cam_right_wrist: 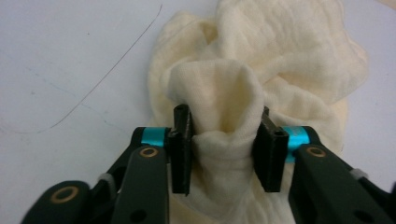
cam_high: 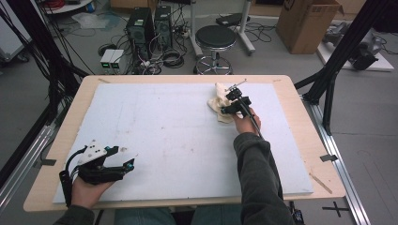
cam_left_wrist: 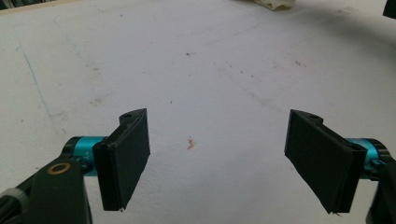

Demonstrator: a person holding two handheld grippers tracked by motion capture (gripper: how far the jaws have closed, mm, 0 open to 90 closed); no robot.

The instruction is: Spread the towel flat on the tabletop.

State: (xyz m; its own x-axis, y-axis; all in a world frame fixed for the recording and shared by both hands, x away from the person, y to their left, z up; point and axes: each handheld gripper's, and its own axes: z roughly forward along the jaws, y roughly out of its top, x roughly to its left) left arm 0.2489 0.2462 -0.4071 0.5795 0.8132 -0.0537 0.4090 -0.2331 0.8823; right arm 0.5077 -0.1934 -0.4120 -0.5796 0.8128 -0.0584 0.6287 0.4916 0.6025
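- Cream muslin cloth bunched in a soft heap on the white foam sheet, far right part of it, near the sheet's back edge.
- Right tool down on the cloth, at the heap's near-right side in the high view; hand just behind it, dark sleeve running back to the counter's near edge.
- In the right gripper view: right tool clamped on a raised fold of the cloth, black pads pressed into the fabric on both sides, fold pinched narrow between them and ballooning above (rest of the cloth spread loose beyond and to the right).
- Thin dark pencil-like line curving across the sheet left of the cloth.
- Left tool resting low at the near-left corner of the sheet, well apart from the cloth, held in the left hand.
- In the left gripper view: left tool with jaws wide apart, nothing between them but bare sheet with a small reddish mark; a scrap of the cloth just visible at the top edge.
- Light wooden counter showing as a border all round the sheet.
- Beyond the counter, past the cloth: black round stool, two computer towers with tangled cables, cardboard box on the floor.
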